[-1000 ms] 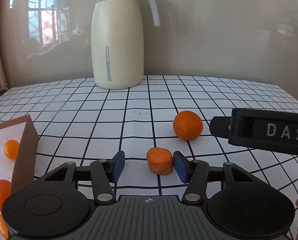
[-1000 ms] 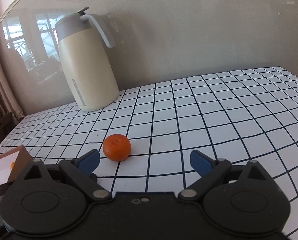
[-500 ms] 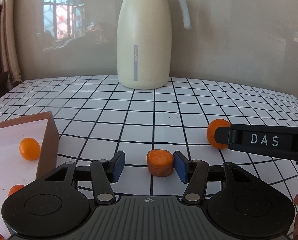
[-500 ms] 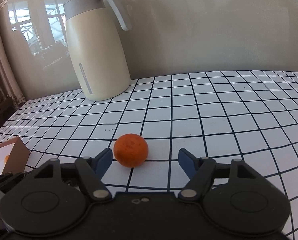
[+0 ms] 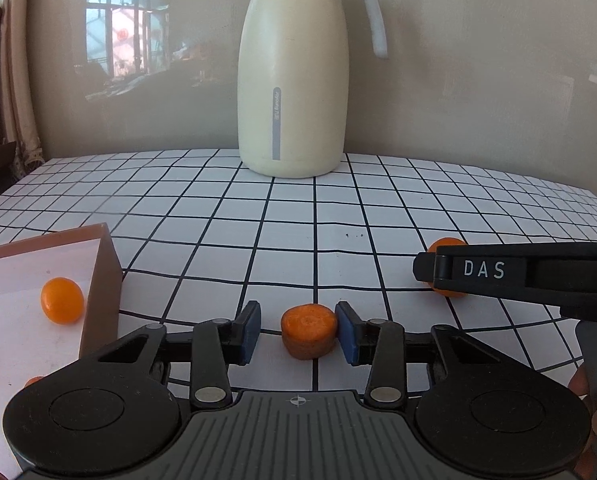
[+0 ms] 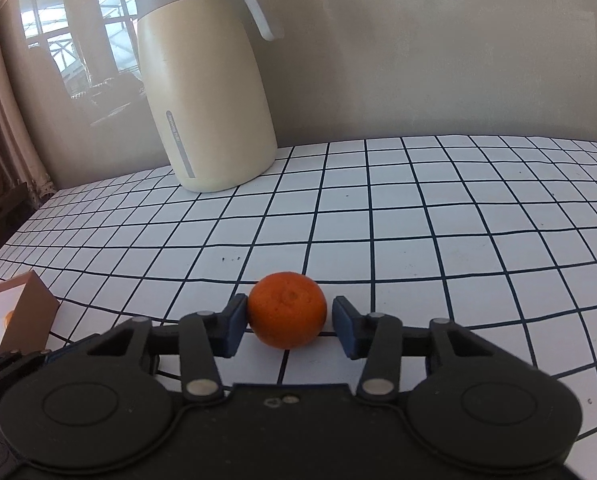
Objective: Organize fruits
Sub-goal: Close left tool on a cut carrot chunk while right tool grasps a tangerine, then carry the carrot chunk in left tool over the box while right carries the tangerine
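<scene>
In the left wrist view a small flattened orange fruit point(image 5: 309, 335) lies on the checked tablecloth between the pads of my left gripper point(image 5: 297, 332). The right pad touches it, the left pad stands a little off, so the gripper is open. In the right wrist view a round mandarin point(image 6: 287, 310) sits between the pads of my right gripper point(image 6: 286, 325). The left pad touches it and a narrow gap shows at the right pad. The same mandarin point(image 5: 444, 245) is half hidden behind the right gripper's black finger in the left wrist view.
A brown cardboard box point(image 5: 102, 280) at the left holds several orange fruits, one of them point(image 5: 61, 300) near its right wall. Its corner also shows in the right wrist view point(image 6: 30, 308). A tall cream thermos jug point(image 5: 292, 84) stands at the table's back by the wall.
Both grippers have narrowed. The right one slid forward until the mandarin lay between its pads. The left one closed in on the flattened fruit and swung its view right.
</scene>
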Tool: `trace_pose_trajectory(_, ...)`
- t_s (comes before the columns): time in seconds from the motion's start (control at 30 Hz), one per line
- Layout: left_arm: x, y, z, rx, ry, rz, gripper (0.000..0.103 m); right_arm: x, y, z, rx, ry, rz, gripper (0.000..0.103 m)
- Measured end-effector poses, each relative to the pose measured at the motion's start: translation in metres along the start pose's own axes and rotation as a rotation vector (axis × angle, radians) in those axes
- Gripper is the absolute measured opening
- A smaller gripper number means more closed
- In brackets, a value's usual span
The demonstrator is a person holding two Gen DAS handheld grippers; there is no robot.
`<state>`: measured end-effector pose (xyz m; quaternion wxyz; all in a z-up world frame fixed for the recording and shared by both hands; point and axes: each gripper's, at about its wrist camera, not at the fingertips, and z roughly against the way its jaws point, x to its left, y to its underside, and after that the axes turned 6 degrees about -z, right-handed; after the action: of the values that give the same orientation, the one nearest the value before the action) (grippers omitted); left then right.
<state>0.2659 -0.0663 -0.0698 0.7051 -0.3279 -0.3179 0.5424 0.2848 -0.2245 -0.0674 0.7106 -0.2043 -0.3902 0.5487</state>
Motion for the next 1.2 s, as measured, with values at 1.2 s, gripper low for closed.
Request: trace_pose_trajectory(1.2,-0.011,0.023,0.055,-0.064,0.121,-0.073,0.029,-0.009,0.013,0.065,-0.039,-0.026,0.067,0.033)
